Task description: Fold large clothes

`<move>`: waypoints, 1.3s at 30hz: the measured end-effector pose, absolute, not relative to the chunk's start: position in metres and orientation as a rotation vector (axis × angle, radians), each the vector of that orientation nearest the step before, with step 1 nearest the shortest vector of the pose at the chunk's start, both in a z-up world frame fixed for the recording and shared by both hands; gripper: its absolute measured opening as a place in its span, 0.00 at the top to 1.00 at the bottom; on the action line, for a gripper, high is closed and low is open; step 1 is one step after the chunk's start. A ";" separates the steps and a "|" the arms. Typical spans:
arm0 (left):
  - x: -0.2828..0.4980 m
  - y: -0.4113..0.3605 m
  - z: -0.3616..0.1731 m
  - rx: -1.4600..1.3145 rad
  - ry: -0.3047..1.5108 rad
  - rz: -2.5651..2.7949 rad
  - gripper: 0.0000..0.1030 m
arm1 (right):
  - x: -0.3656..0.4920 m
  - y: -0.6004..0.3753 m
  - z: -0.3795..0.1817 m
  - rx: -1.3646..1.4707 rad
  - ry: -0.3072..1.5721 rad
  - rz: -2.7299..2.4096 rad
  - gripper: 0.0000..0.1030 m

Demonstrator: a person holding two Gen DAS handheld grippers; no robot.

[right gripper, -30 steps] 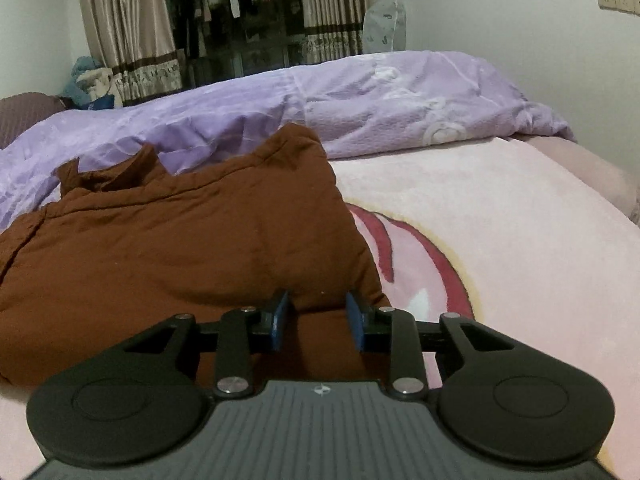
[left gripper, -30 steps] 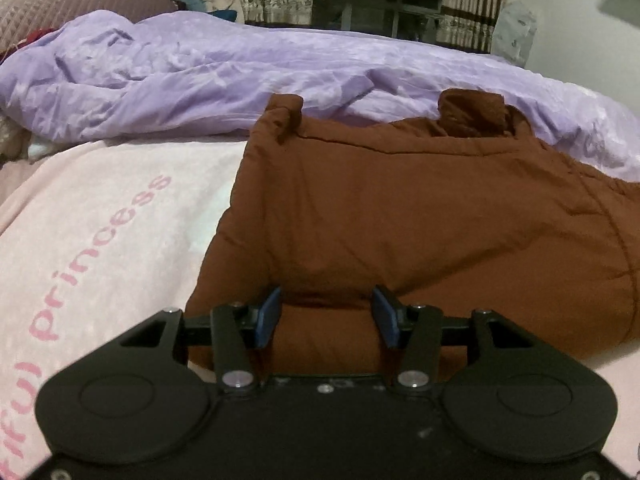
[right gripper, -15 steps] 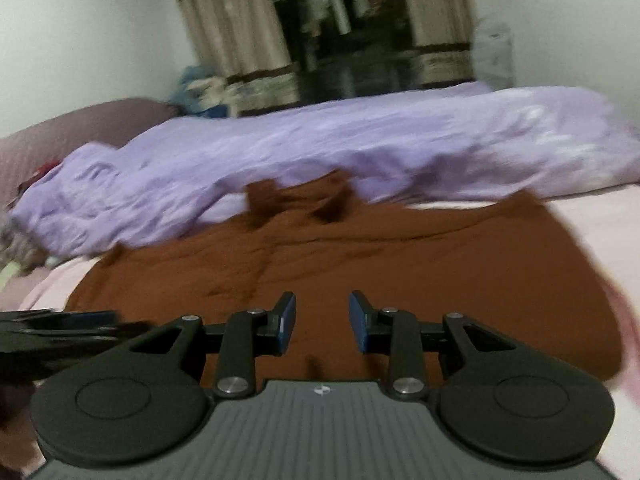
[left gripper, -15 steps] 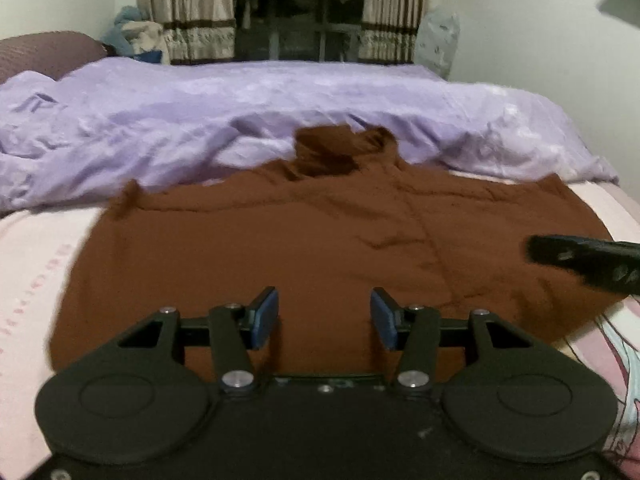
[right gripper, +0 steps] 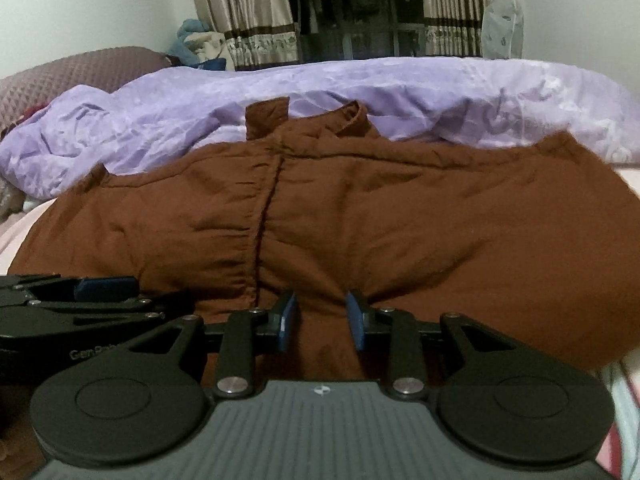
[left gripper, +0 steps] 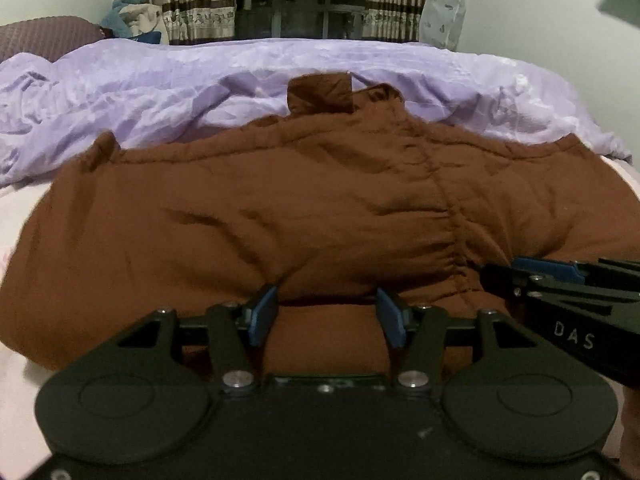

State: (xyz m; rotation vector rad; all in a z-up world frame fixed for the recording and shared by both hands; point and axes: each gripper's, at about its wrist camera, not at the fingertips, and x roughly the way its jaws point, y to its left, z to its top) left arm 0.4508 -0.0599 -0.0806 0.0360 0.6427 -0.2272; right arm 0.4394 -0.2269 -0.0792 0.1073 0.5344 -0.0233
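A large brown padded jacket lies spread across the bed, collar at the far side against the quilt; it also shows in the right wrist view. My left gripper is open, its blue pads either side of the jacket's near hem left of the centre seam. My right gripper is open at the near hem, just right of the seam. Each gripper shows in the other's view: the right one at the right edge, the left one at the left edge.
A crumpled lilac quilt lies behind the jacket across the bed. A pink blanket covers the bed under the jacket. A maroon pillow sits at the far left. Curtains and a wall stand beyond.
Both grippers have swung from the jacket's outer sides to its middle. They now sit side by side at the near hem. Both stayed open.
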 end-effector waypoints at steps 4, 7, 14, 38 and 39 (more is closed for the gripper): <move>0.441 -0.045 -0.059 0.054 0.576 -0.179 0.44 | 0.439 -0.232 -0.059 0.162 0.474 0.027 0.66; 0.435 -0.024 -0.050 0.138 0.529 -0.052 0.44 | 0.441 -0.233 -0.053 0.167 0.450 0.042 0.66; 0.447 0.047 -0.069 0.044 0.616 0.101 0.44 | 0.455 -0.231 -0.067 0.181 0.483 0.038 0.64; 0.414 0.131 -0.103 -0.785 0.610 0.085 0.28 | 0.454 -0.238 -0.074 0.320 0.512 0.002 0.60; 0.415 0.129 -0.106 -0.818 0.612 0.079 0.28 | 0.453 -0.238 -0.075 0.319 0.514 0.005 0.60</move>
